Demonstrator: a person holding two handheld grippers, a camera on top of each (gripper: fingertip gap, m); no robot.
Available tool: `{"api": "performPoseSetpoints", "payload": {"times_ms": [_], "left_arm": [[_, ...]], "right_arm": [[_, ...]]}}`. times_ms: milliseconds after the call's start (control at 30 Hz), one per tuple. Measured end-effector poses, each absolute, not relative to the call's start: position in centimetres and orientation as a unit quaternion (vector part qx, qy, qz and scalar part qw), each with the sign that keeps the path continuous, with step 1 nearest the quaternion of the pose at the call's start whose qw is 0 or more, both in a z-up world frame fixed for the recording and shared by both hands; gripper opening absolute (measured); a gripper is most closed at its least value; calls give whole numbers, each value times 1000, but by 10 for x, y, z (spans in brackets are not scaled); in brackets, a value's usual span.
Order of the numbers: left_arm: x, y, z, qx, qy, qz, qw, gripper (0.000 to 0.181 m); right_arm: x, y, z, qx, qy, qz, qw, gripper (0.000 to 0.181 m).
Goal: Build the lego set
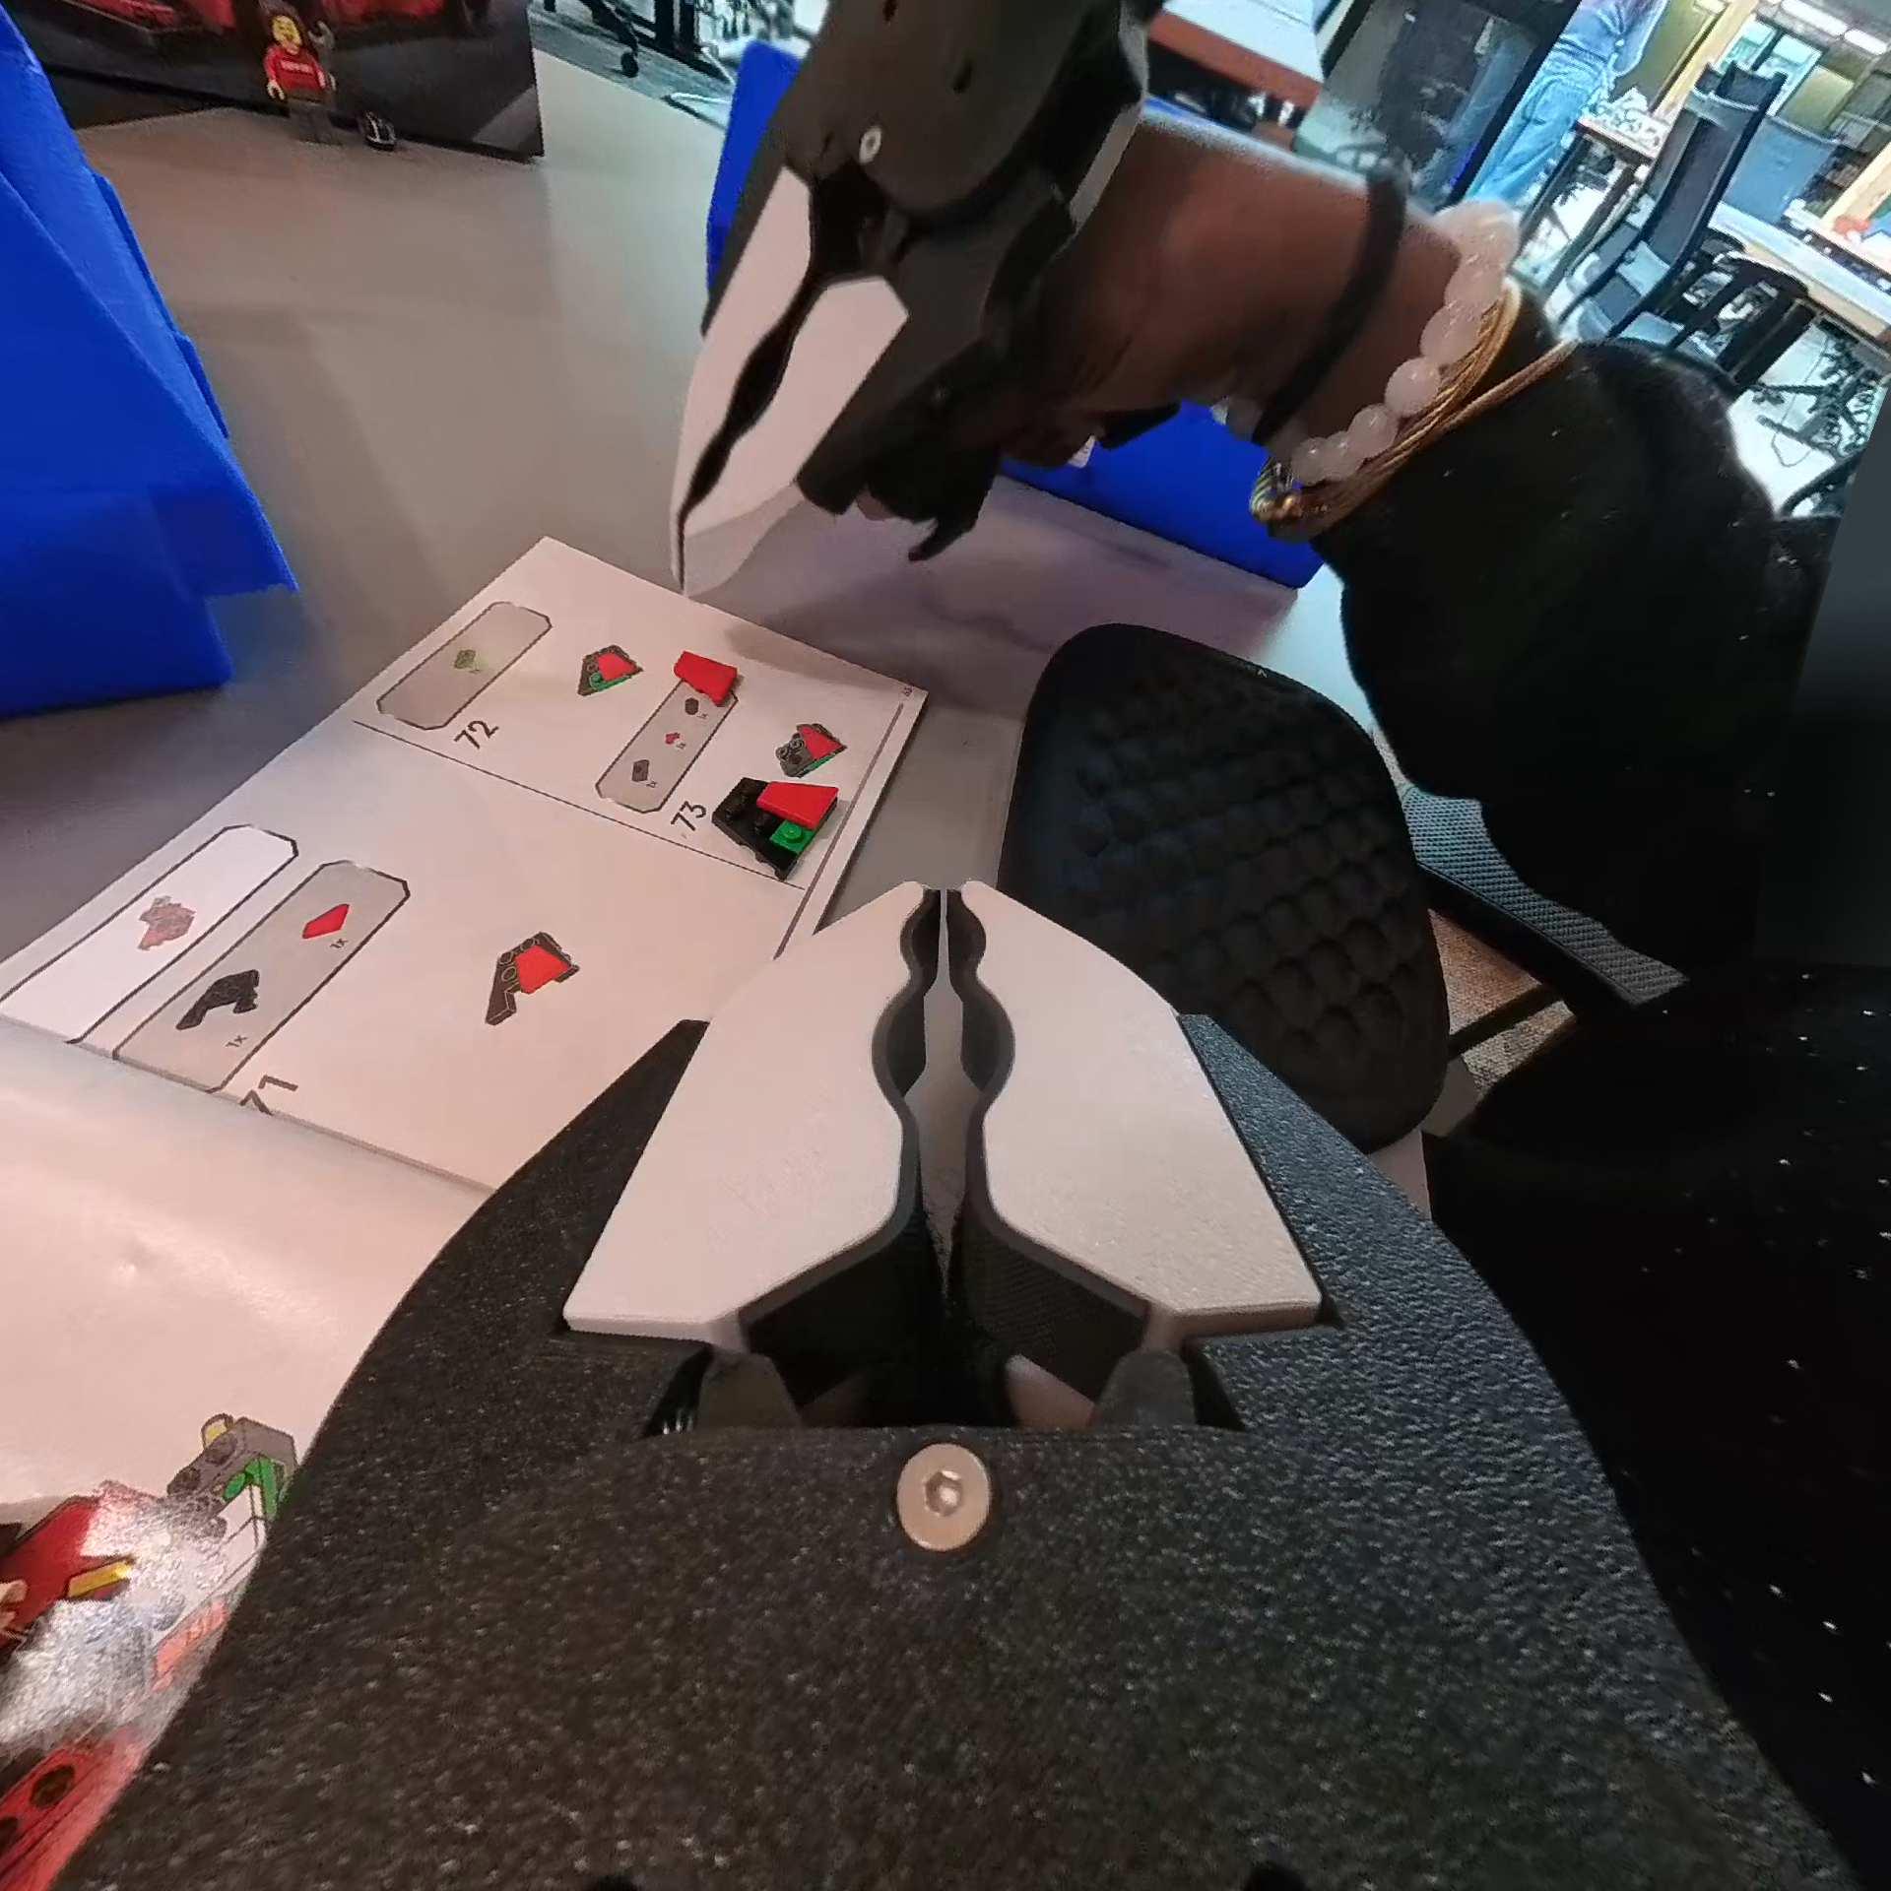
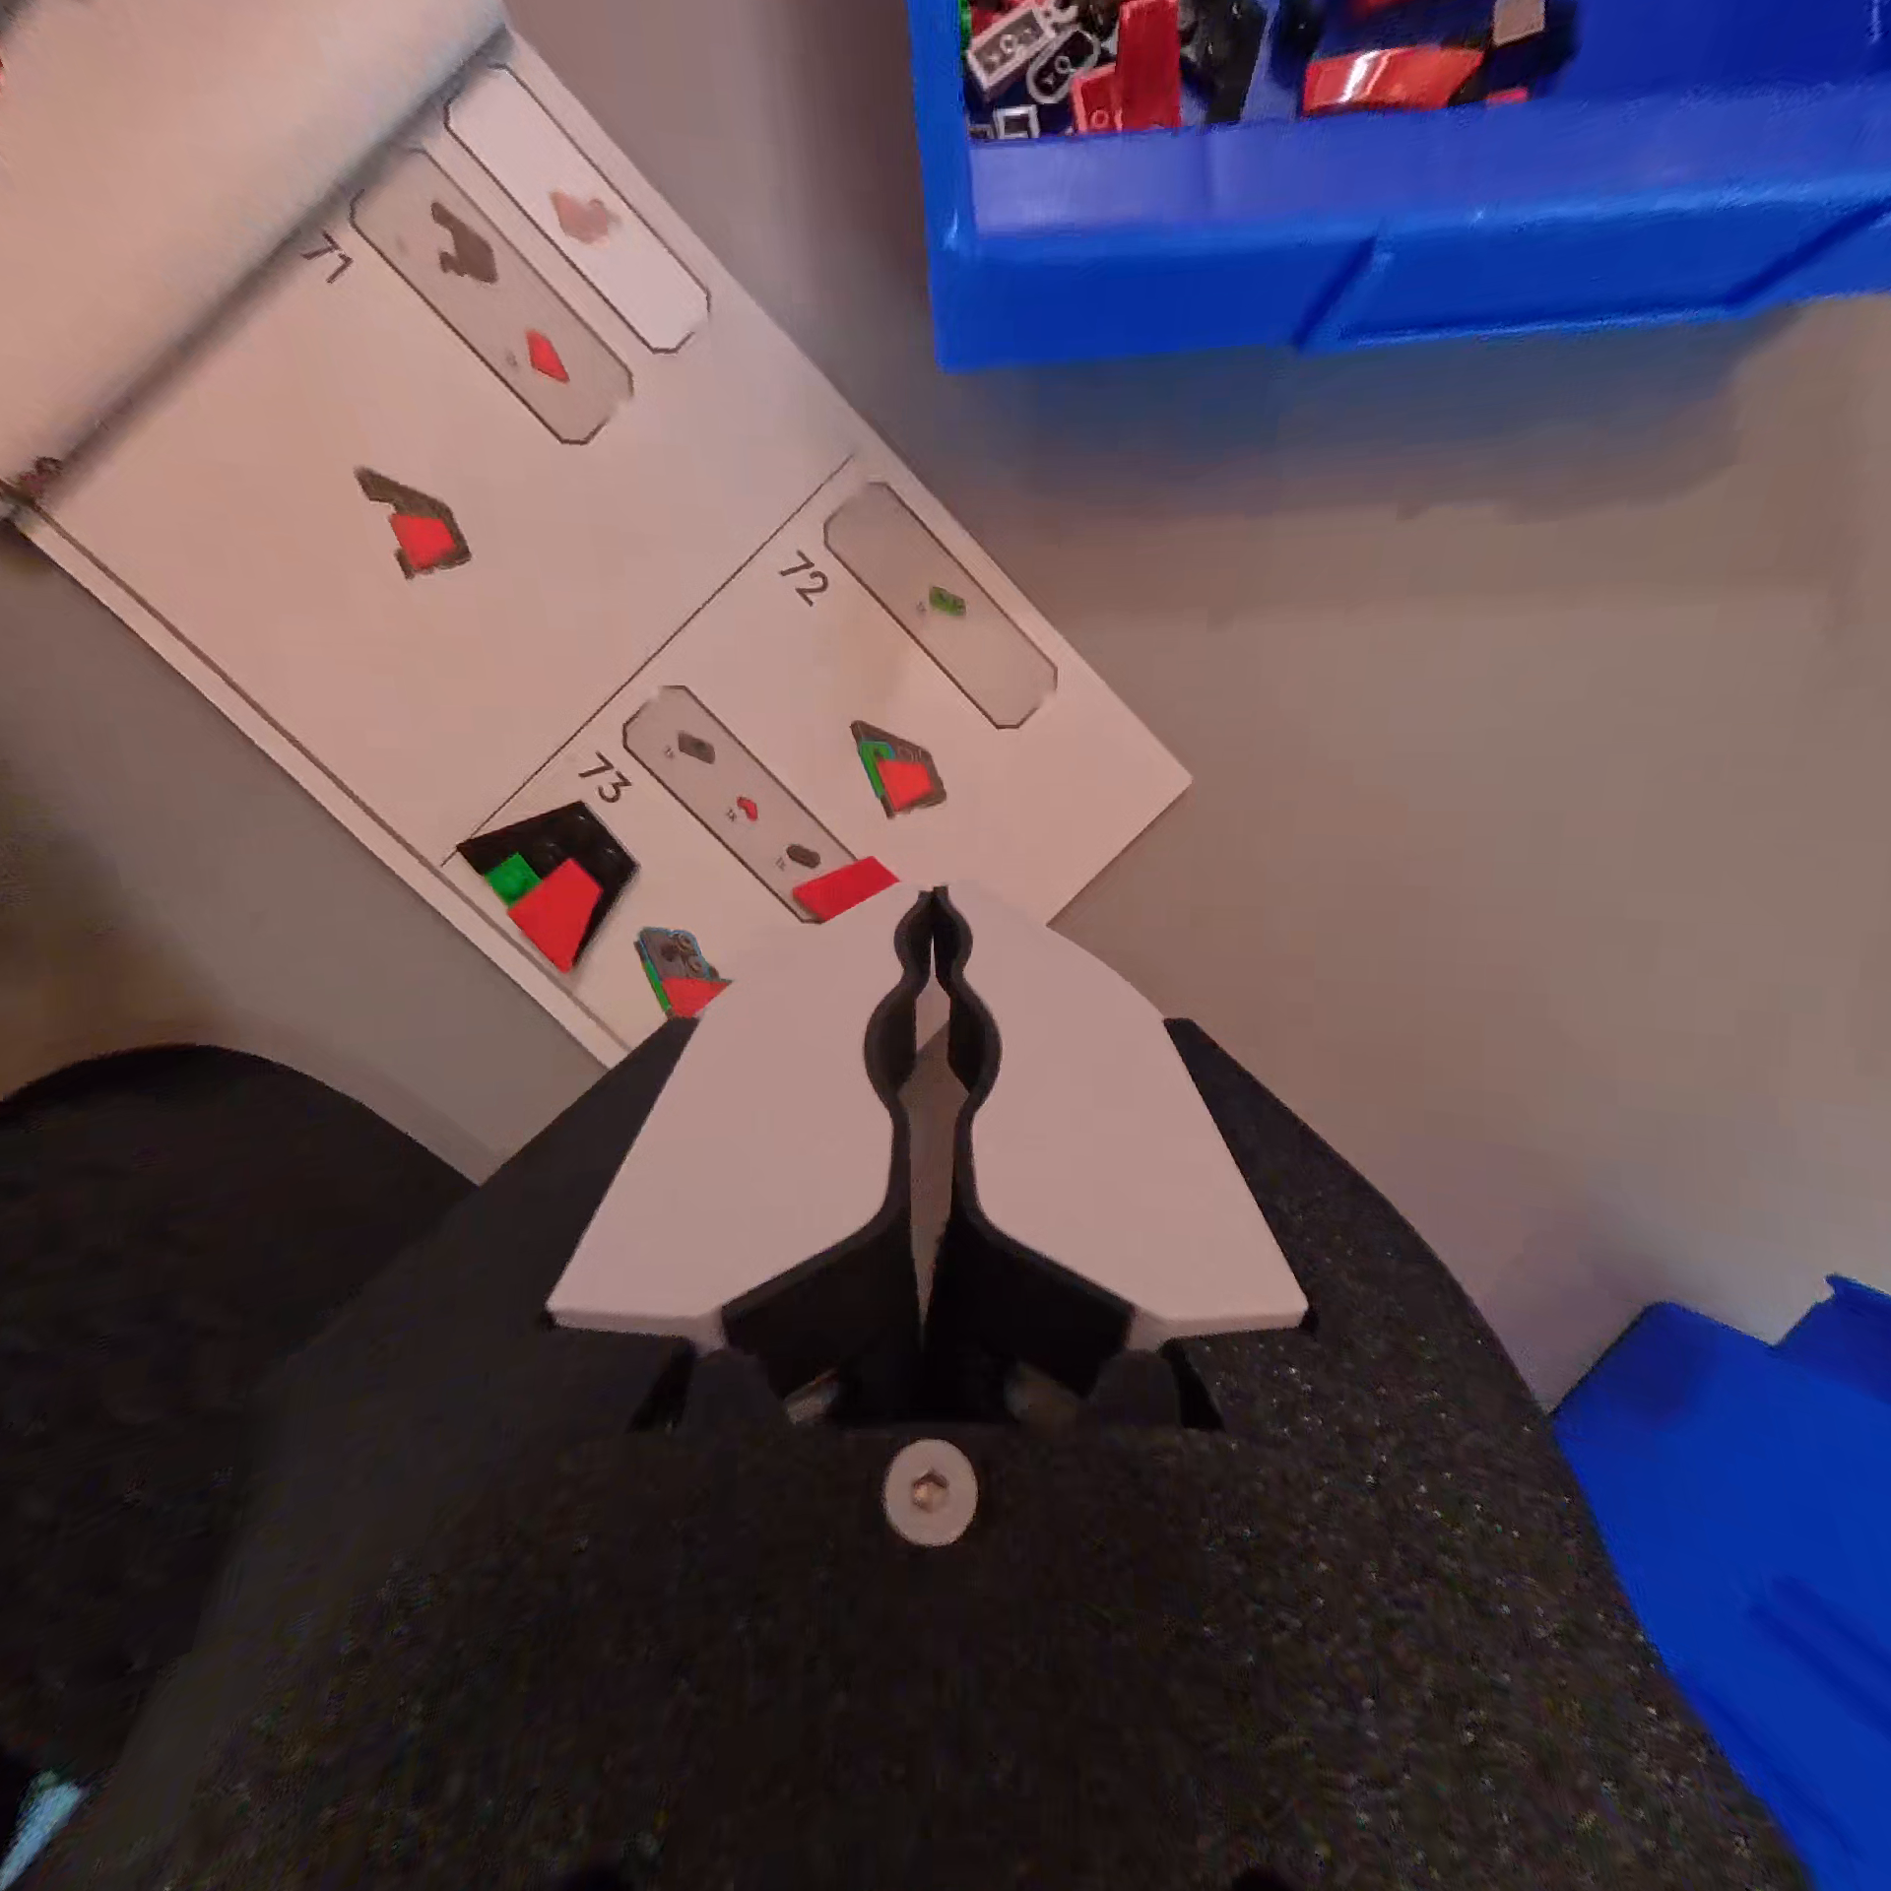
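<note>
An open instruction booklet (image 1: pixel 430 880) lies on the grey table and also shows in the right wrist view (image 2: pixel 430 634). On its page sits a small assembly (image 1: pixel 783 819): a black wedge plate with a green piece and a red tile, also seen in the right wrist view (image 2: pixel 553 885). A loose red tile (image 1: pixel 706 675) lies on the page farther off. My right gripper (image 2: pixel 936 900) is shut and empty, its tips just right of that red tile (image 2: pixel 844 885). In the left wrist view it (image 1: pixel 696 573) hangs above the page's far edge. My left gripper (image 1: pixel 943 895) is shut and empty, near the page's right edge.
A blue bin (image 2: pixel 1330 256) with several loose pieces stands beyond the booklet. Another blue bin (image 2: pixel 1740 1586) is at the near right. A blue bin (image 1: pixel 102 430) stands at the left. A black chair (image 1: pixel 1228 880) sits at the table's edge. A hand with a bead bracelet (image 1: pixel 1433 338) holds the right gripper. The left gripper's tips are roughly 15 centimeters from the right gripper's.
</note>
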State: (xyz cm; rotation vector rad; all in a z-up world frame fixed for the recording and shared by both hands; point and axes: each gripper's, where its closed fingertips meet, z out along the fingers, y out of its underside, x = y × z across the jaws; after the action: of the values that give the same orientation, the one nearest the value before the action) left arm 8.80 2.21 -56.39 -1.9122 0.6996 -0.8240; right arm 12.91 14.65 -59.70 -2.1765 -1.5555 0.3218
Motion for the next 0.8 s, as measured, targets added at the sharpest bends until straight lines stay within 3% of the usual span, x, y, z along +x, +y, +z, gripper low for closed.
{"api": "performPoseSetpoints", "payload": {"times_ms": [800], "left_arm": [[89, 21, -565, -776, 287, -338, 449, 1]], "right_arm": [[105, 147, -614, -776, -587, 107, 204, 0]]}}
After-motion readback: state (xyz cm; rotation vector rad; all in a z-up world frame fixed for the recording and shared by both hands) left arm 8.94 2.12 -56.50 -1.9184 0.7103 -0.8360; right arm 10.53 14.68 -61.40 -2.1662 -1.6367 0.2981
